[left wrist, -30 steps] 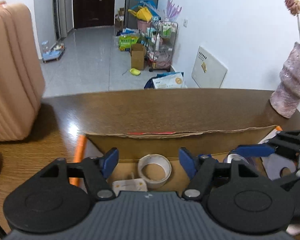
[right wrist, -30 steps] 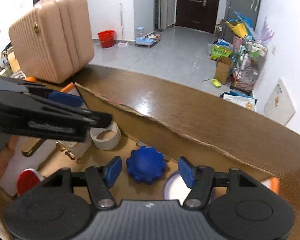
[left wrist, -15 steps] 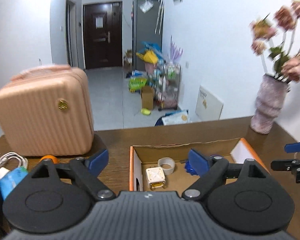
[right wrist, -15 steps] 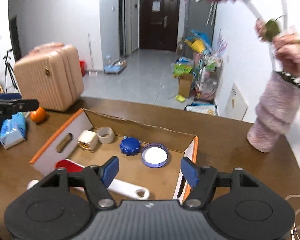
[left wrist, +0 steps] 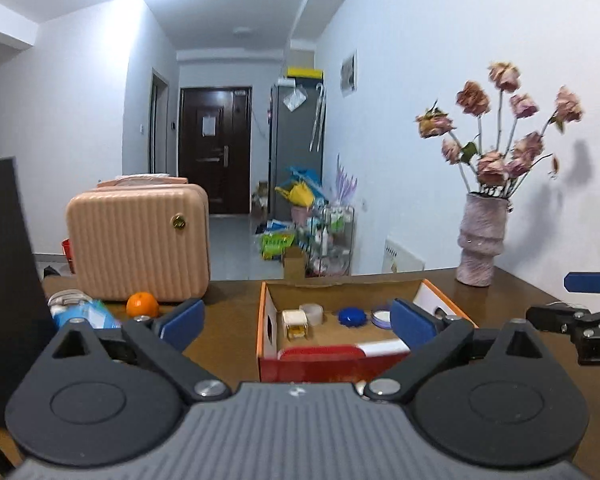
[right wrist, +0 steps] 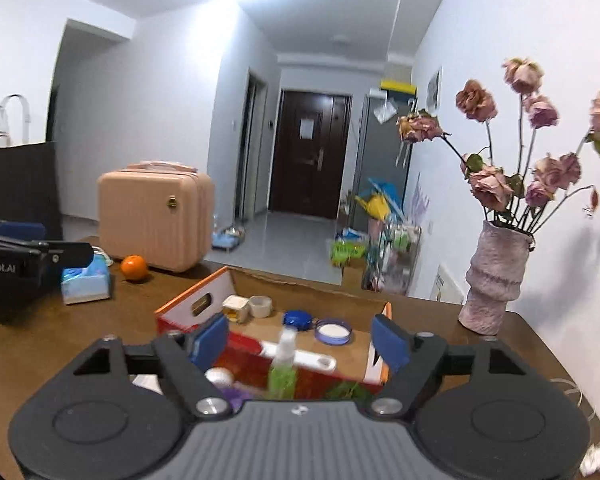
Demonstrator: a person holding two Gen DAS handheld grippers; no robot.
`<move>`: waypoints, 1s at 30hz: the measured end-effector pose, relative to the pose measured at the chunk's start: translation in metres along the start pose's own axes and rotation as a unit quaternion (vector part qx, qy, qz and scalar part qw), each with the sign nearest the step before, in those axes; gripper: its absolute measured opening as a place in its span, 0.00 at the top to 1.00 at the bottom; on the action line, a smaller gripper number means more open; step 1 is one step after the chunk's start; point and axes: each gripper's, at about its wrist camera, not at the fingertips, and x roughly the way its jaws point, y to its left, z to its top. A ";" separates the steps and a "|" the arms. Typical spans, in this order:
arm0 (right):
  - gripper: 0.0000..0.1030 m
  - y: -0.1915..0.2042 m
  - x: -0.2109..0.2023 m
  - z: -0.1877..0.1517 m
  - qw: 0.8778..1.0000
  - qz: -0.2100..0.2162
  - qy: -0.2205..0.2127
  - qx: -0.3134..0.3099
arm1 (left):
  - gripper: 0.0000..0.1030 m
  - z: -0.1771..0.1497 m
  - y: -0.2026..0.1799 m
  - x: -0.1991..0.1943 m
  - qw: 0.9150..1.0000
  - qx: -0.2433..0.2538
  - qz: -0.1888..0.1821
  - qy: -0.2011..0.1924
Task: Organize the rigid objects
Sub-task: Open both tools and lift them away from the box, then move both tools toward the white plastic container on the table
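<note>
An open cardboard box (left wrist: 342,280) (right wrist: 188,308) with orange edges stands on the brown table. Inside lie a cream cube (left wrist: 295,320) (right wrist: 235,307), a tape roll (left wrist: 312,314) (right wrist: 260,306), a blue knobbed cap (left wrist: 352,316) (right wrist: 297,319), a blue-rimmed round lid (left wrist: 380,317) (right wrist: 333,331) and a long red-and-white tool (left wrist: 320,352) (right wrist: 300,356). A green spray bottle (right wrist: 284,368) stands just in front of the box. My left gripper (left wrist: 298,322) hangs short of the box, jaws opening, nothing between them. My right gripper (right wrist: 300,342) is likewise back from the box, jaws opening and empty.
A pink suitcase (left wrist: 140,240), an orange (left wrist: 142,305) and a blue tissue pack (right wrist: 86,284) sit to the left of the box. A black bag (left wrist: 4,280) stands at the far left. A vase of dried roses (left wrist: 482,248) stands at the back right.
Both grippers have drawn back and up from inside the box, so the whole box and room now show. Both pairs of jaws have spread wider.
</note>
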 end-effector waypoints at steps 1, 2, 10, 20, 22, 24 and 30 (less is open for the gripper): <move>0.20 0.003 -0.011 -0.012 1.000 0.000 -0.004 -0.001 | 0.00 -0.011 0.001 -0.013 1.000 -0.006 -0.001 -0.008; 0.20 0.006 -0.018 -0.022 1.000 -0.003 -0.004 0.002 | 0.00 -0.022 0.001 -0.024 1.000 -0.006 -0.002 -0.012; 0.16 0.030 -0.068 -0.104 0.999 0.005 -0.002 0.036 | 0.00 -0.108 0.001 -0.108 0.999 0.008 0.006 -0.052; 0.16 0.045 -0.072 -0.157 1.000 -0.013 0.018 0.002 | 0.00 -0.175 -0.018 -0.121 0.997 0.081 -0.016 -0.007; 0.17 0.038 -0.063 -0.158 0.999 -0.012 0.026 0.026 | 0.00 -0.172 -0.020 -0.113 0.996 0.092 -0.015 -0.008; 0.19 0.031 -0.050 -0.154 0.998 -0.005 0.042 0.049 | 0.00 -0.168 -0.020 -0.102 0.996 0.089 -0.016 -0.008; 0.51 0.008 0.013 -0.137 0.987 0.026 0.093 0.127 | 0.02 -0.139 -0.007 -0.044 0.999 0.003 -0.020 0.025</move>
